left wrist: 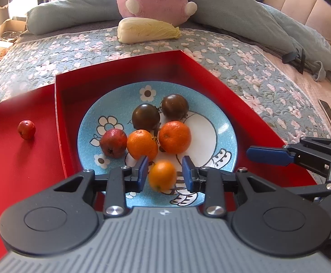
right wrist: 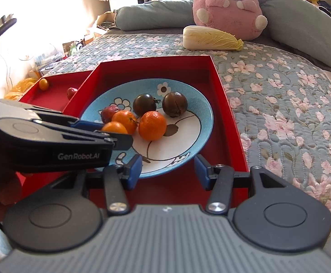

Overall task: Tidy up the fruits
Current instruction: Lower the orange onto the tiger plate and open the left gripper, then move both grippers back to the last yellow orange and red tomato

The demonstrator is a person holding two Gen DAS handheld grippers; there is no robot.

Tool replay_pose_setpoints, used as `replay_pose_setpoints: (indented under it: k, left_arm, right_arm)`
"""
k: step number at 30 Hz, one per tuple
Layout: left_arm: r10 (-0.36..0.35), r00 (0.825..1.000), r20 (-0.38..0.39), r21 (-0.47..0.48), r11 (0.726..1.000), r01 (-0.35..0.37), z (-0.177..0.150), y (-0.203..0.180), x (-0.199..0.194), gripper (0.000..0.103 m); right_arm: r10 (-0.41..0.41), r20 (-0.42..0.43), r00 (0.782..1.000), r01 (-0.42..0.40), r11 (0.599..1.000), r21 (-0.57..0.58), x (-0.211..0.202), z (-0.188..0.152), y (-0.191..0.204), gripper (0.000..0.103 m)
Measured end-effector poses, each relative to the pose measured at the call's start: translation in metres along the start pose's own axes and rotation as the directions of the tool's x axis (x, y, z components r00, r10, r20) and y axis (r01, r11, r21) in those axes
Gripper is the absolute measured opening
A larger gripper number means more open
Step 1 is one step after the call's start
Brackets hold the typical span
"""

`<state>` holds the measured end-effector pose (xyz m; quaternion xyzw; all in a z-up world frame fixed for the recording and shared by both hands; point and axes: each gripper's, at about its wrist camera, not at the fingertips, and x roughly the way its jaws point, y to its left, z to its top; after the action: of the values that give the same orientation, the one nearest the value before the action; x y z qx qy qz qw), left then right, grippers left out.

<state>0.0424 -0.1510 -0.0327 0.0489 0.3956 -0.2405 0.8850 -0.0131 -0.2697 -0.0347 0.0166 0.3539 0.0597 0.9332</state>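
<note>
A blue cartoon plate (left wrist: pixel 213 122) (right wrist: pixel 195 104) sits in a red box (left wrist: pixel 124 72) (right wrist: pixel 222 136). On it lie two dark tomatoes (left wrist: pixel 146 116), two mandarins (left wrist: pixel 175 137), a red fruit (left wrist: pixel 113 142) and a small orange fruit (left wrist: pixel 162 175) (right wrist: pixel 114 127). My left gripper (left wrist: pixel 165 173) is open, its fingers on either side of the small orange fruit, which looks blurred. My right gripper (right wrist: pixel 167 170) is open and empty at the plate's near rim. A red lid (left wrist: pixel 17 159) to the left holds a small red fruit (left wrist: pixel 26 129) and a small orange one (right wrist: pixel 43 84).
The box rests on a floral quilted bed (right wrist: pixel 290 104). A napa cabbage (left wrist: pixel 147 30) (right wrist: pixel 210 38), a pink plush toy (right wrist: pixel 229 6) and a long blue pillow (left wrist: pixel 267 22) lie at the back. A black clip (left wrist: pixel 294 57) lies at the right.
</note>
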Motion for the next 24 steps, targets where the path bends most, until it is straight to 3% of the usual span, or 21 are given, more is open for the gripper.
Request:
replay_pose_setpoints:
  k: [6, 24]
  left_arm:
    - [-0.002, 1.0, 0.013, -0.019, 1.0, 0.002, 0.0, 0.002, -0.006, 0.049]
    - [0.0, 0.997, 0.075, -0.058, 0.998, 0.004, 0.013, 0.029, -0.036, 0.05]
  right_arm:
    - [-0.008, 0.005, 1.0, 0.008, 1.0, -0.01, -0.002, 0.003, 0.0, 0.054]
    - [-0.002, 0.034, 0.999, 0.003, 0.999, -0.032, -0.006, 0.024, 0.018, 0.054]
